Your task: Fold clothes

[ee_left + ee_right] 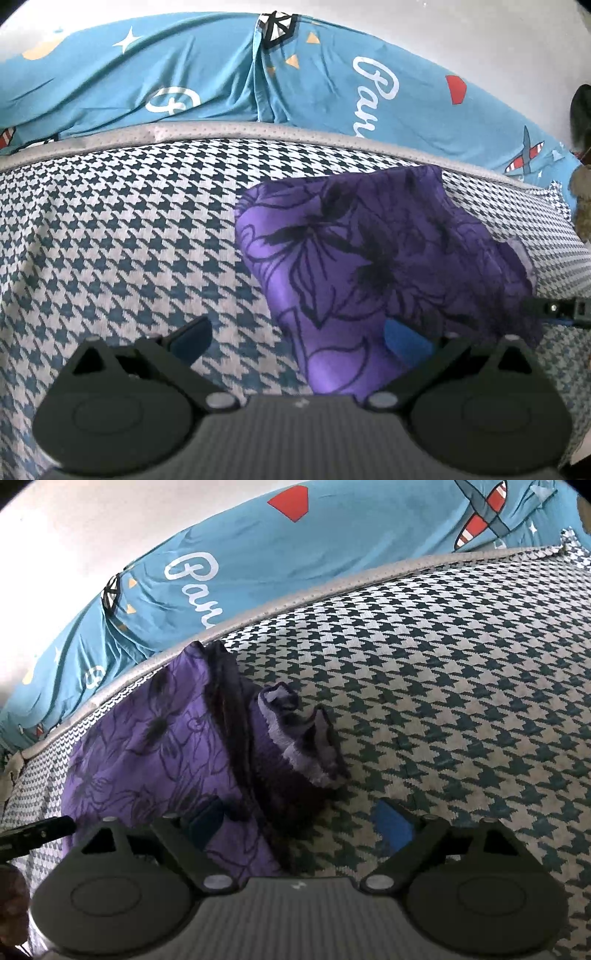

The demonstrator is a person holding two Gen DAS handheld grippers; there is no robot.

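In the left wrist view, the left gripper (pixel 297 338) has its two blue-padded fingers wide apart and holds nothing. Its right finger lies over the near edge of the purple floral garment (pixel 373 266), its left finger is over the bare houndstooth cover (pixel 110 240). The right gripper (pixel 301 821) is also spread apart and empty; its left finger is above the garment (pixel 147 746), its right finger above the cover (pixel 461 683).

The garment is a thin, smooth fabric, purple with dark line-drawn flowers. It lies folded into a thick, roughly rectangular bundle on the bed. On its right side a lighter lilac edge with small scallops (pixel 295 738) sticks out, crumpled.

The cover under it is a woven cloth with a dark teal and white houndstooth pattern, flat, with a grey stitched border (pixel 258 131) at the far side. Beyond the border lies a blue printed sheet (pixel 184 74) with white script letters, stars, red shapes and small planes, somewhat wrinkled. Behind it there is a plain white wall (pixel 443 22).
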